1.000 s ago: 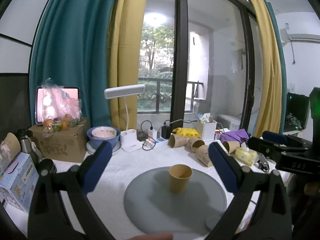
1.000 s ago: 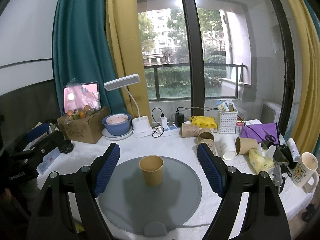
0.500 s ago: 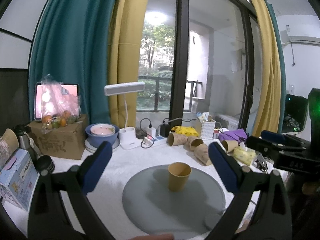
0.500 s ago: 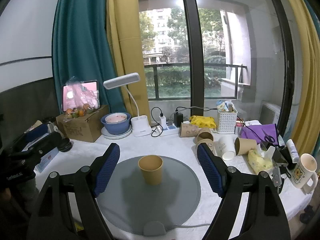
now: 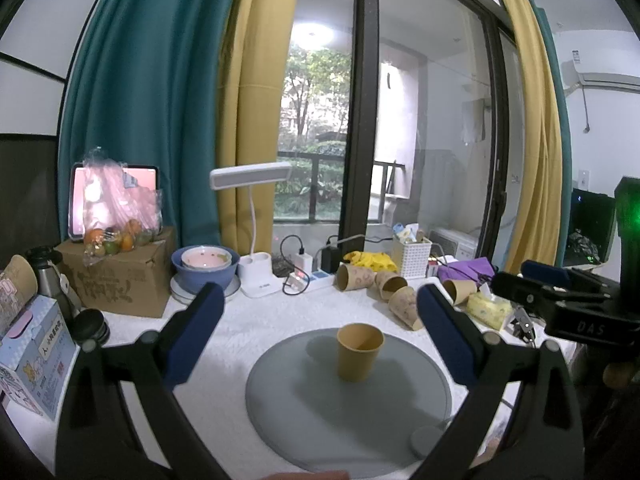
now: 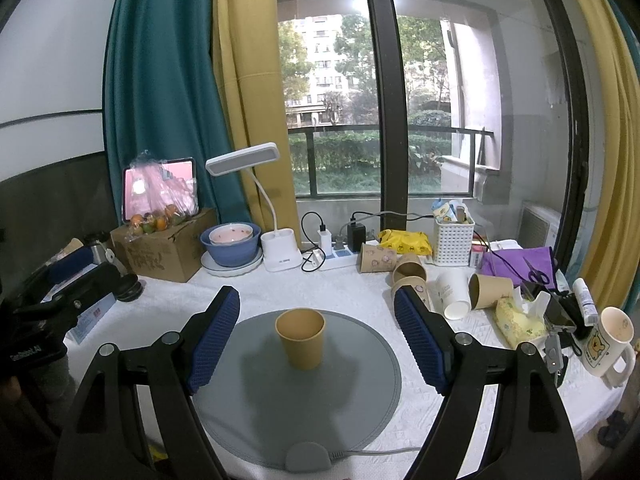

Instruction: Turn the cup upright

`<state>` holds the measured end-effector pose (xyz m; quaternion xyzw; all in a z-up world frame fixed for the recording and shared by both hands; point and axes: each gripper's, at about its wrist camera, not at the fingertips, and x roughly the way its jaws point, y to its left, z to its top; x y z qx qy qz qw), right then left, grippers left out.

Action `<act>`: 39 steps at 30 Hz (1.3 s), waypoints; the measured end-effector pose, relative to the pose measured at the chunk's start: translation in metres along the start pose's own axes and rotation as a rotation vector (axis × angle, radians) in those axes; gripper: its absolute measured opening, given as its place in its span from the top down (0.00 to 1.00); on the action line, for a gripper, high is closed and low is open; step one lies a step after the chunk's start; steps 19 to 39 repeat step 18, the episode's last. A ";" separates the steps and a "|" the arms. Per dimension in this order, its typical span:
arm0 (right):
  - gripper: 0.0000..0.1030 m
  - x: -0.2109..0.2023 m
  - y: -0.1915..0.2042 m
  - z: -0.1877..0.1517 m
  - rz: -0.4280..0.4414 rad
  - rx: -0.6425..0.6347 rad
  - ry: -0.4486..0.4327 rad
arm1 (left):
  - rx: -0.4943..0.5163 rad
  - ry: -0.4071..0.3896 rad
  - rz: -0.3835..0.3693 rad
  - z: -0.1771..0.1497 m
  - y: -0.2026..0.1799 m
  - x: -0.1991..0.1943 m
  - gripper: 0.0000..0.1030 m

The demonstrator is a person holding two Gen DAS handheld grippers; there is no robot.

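A tan paper cup [image 5: 358, 351] stands upright, mouth up, on the round grey mat [image 5: 288, 404]. It also shows in the right wrist view [image 6: 301, 337], on the same grey mat [image 6: 248, 392]. My left gripper [image 5: 318, 336] is open and empty, held back from the cup, which shows between its blue pads. My right gripper [image 6: 318, 338] is open and empty too, with the cup between its pads but farther away. The right gripper's body shows at the right edge of the left wrist view [image 5: 560, 300].
Several paper cups lie on their sides at the back right [image 6: 408, 270]. A white desk lamp [image 6: 280, 254], blue bowl [image 6: 230, 248], cardboard box with fruit [image 6: 164, 250], white basket [image 6: 454, 240], bear mug [image 6: 608, 338] and tissue pack [image 6: 520, 318] crowd the table's edges.
Both grippers have drawn back and risen slightly from the cup. The cup stays upright on the mat.
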<state>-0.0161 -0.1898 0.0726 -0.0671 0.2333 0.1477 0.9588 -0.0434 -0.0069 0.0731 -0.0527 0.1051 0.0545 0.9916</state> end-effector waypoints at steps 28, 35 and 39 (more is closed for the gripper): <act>0.20 0.001 -0.001 -0.001 -0.001 -0.003 0.001 | -0.012 0.008 0.007 -0.005 0.003 0.000 0.05; 0.20 0.001 -0.001 -0.001 -0.001 -0.003 0.001 | -0.012 0.008 0.007 -0.005 0.003 0.000 0.05; 0.20 0.001 -0.001 -0.001 -0.001 -0.003 0.001 | -0.012 0.008 0.007 -0.005 0.003 0.000 0.05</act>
